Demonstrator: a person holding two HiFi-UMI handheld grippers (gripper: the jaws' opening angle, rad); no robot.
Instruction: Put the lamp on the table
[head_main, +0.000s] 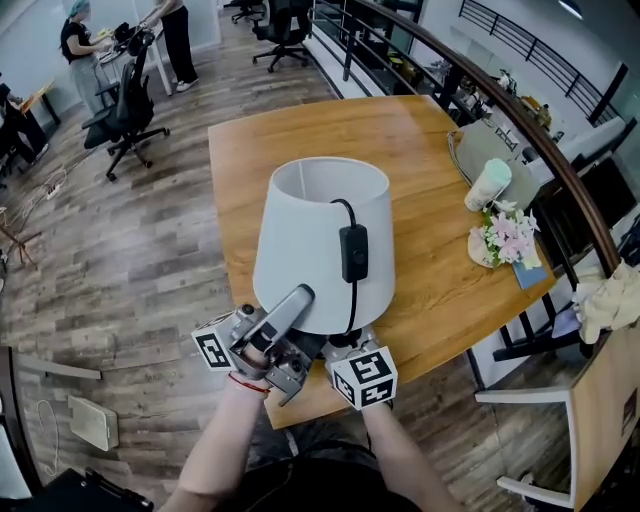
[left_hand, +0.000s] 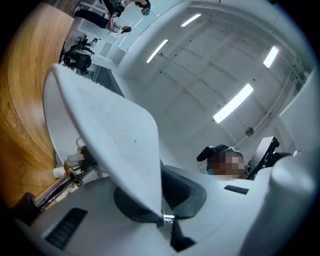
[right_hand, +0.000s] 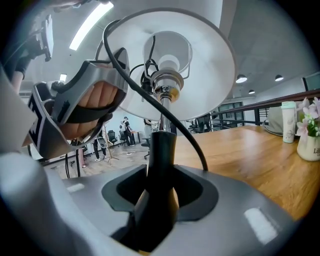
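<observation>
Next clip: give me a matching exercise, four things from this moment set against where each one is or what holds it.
Things:
1. white tapered lampshade
2. dark lamp stem
3. black cord switch
4. pale tumbler

States:
A. stands on the wooden table beside the pink flowers
B. clamped in the right gripper
C. rim pinched by the left gripper
D. lies against the shade's outer side

Pairs: 1-C, 2-B, 3-D, 4-A

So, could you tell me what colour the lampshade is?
The lampshade is white; the head view shows it best.
</observation>
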